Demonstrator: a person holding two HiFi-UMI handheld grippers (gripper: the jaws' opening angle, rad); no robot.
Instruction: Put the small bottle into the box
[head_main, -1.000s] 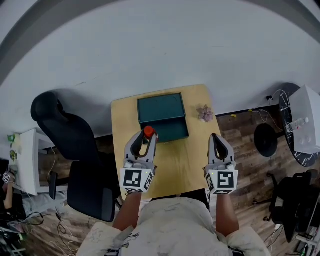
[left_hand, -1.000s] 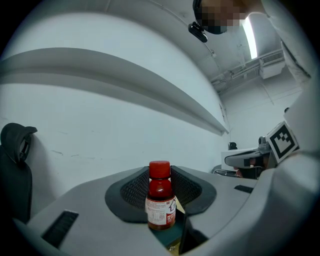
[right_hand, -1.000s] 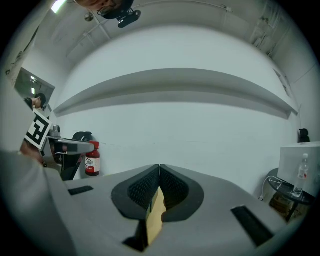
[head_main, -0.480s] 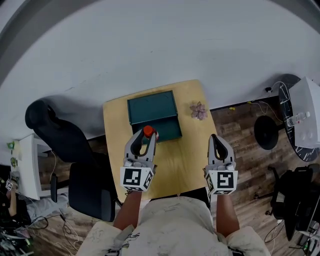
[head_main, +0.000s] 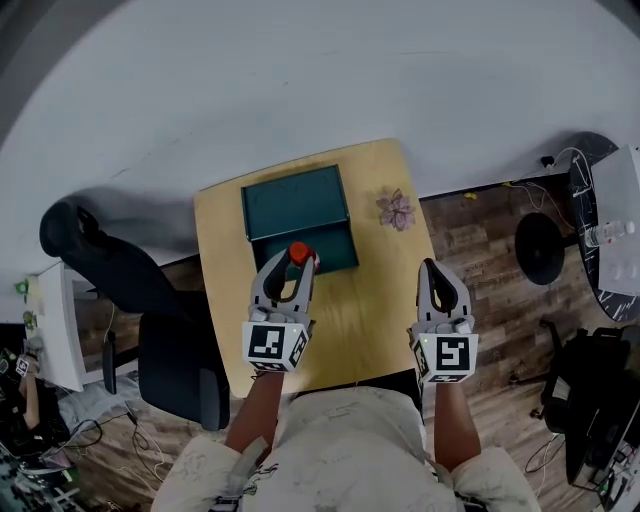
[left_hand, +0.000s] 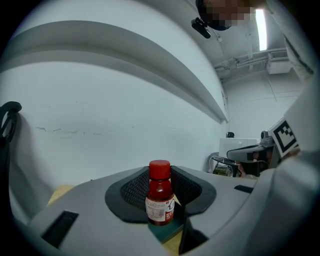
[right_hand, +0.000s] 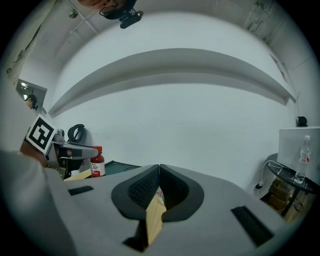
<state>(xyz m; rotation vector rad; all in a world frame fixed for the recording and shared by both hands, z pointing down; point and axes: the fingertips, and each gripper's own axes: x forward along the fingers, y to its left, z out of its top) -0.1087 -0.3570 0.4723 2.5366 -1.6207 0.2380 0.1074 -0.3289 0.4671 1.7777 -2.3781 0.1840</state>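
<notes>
A small bottle (left_hand: 160, 200) with red contents, a red cap and a white label stands upright between the pads of my left gripper (head_main: 297, 259), which is shut on it. In the head view the bottle's red cap (head_main: 298, 252) shows just at the near edge of the dark green open box (head_main: 297, 215), above the box's front part. The right gripper view shows the same bottle (right_hand: 97, 163) at far left. My right gripper (head_main: 436, 272) is shut with nothing in it and hovers over the table's right side, apart from the box.
The box lies on a small wooden table (head_main: 355, 310). A small pinkish flower ornament (head_main: 396, 210) sits on the table right of the box. A black office chair (head_main: 120, 290) stands left of the table. A round black stool (head_main: 540, 248) and a white cabinet (head_main: 615, 225) stand to the right.
The head view has shifted, so the table and box sit lower and further left in the picture. The bottle's cap now lies over the box's near edge. Both grippers keep their states.
</notes>
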